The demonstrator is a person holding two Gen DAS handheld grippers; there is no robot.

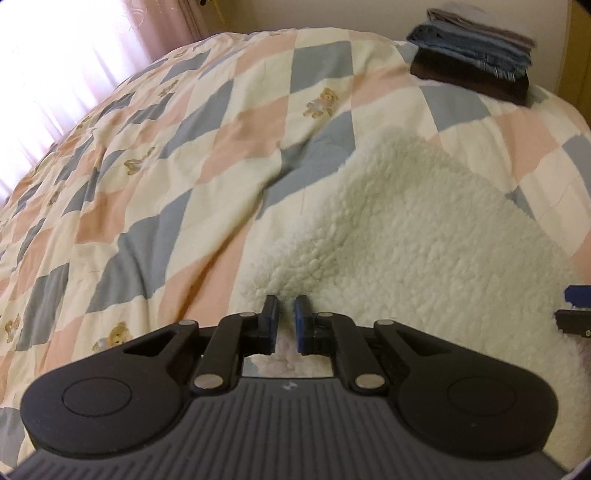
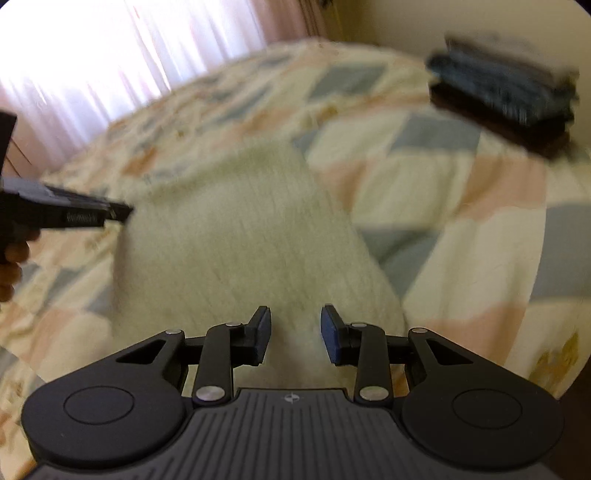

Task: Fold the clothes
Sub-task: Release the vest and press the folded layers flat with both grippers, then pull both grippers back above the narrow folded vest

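Folding midway: stack of folded clothes (image 1: 472,62) already sitting on bed (image 1: 184,166); left gripper (image 1: 285,317) fingers pinching fleece garment (image 1: 406,240), right gripper (image 2: 295,332) fingers apart, straddling it.

Setting: bedroom in a home. Bed (image 1: 221,147) covered by a quilt (image 1: 155,229) in cream, pink and grey-blue diamonds printed with teddy bears (image 1: 321,103). Sheer pink curtains (image 1: 74,55) pass bright daylight behind it. Stack of folded clothes (image 1: 476,59) sits on the far corner by a cream wall (image 1: 332,14). A fleecy white garment (image 1: 424,236) lies on the quilt
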